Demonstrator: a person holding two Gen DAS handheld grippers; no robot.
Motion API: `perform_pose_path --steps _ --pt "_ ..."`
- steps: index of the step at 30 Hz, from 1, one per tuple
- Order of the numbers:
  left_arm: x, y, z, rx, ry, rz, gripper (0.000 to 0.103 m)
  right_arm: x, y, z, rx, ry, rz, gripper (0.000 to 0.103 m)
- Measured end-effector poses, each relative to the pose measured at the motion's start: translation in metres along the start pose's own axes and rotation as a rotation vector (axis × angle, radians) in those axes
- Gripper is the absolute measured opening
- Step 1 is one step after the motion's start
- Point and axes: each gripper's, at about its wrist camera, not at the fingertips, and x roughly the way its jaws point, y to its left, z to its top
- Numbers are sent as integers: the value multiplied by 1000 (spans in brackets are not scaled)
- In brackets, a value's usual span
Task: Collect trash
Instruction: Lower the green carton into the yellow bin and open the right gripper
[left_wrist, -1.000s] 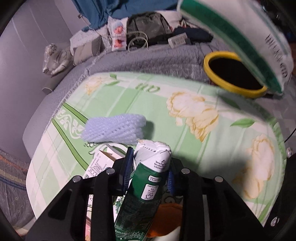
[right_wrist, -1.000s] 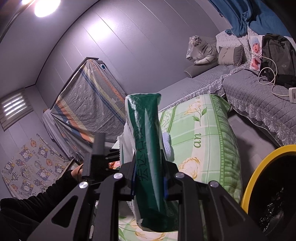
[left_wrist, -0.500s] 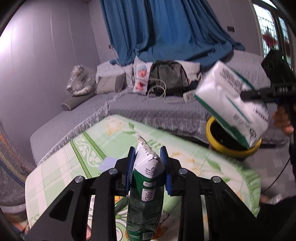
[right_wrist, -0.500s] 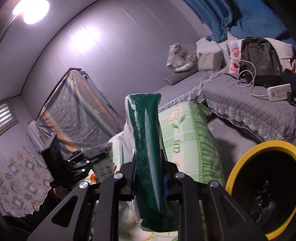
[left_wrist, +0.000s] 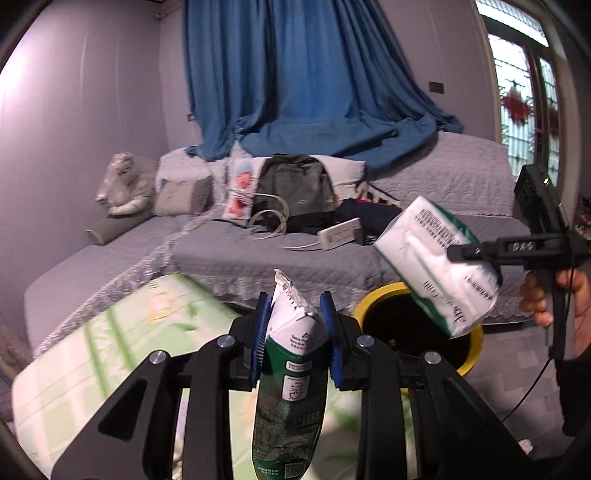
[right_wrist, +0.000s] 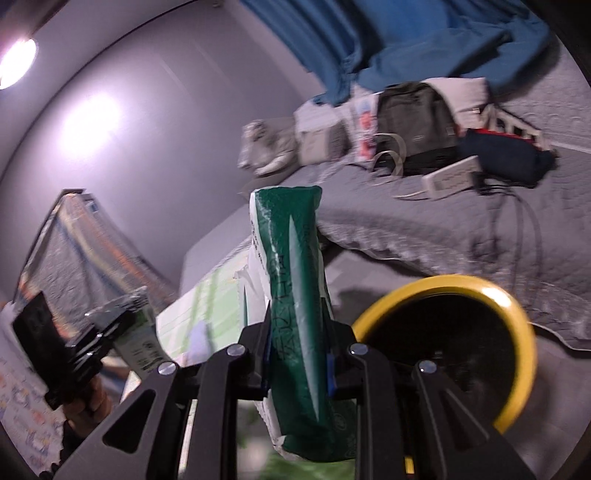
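My left gripper (left_wrist: 295, 332) is shut on a green and white carton (left_wrist: 290, 373), held upright above the green flowered table (left_wrist: 92, 354). My right gripper (right_wrist: 299, 328) is shut on a green and white tissue pack (right_wrist: 295, 295), which shows white with green print in the left wrist view (left_wrist: 439, 266), hanging over the far rim of the yellow-rimmed bin (left_wrist: 469, 354). In the right wrist view the bin (right_wrist: 476, 288) lies just right of the pack, and the left gripper with its carton (right_wrist: 136, 339) shows at lower left.
A grey sofa (left_wrist: 240, 254) runs behind the bin, with a dark backpack (left_wrist: 295, 192), a white power strip (left_wrist: 340, 232) with cables, cushions and a toy tiger (left_wrist: 125, 184). Blue curtains (left_wrist: 306, 74) hang behind. A covered frame (right_wrist: 74, 251) stands at left.
Both grippers have swung away from the table toward the bin with their loads. The tissue pack is now closer to the bin mouth. The foam net on the table has left the view.
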Motion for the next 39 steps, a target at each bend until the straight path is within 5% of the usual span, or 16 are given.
perform_pose_path --steps 15,30,31,35,39 --pt "127 -81 15 -81 37 -129 27 19 -99 -14 136 20 -172 19" --pt "196 -113 -3 -114 116 -127 28 53 -143 -28 201 93 -220 20" --pt "196 -114 -4 -111 112 -118 31 54 -144 -28 202 97 -218 21" --pt "191 -109 -5 -146 80 -63 73 56 -147 -27 195 102 -259 25" --pt "183 -96 -6 -200 56 1 76 50 -150 -25 213 81 -275 32"
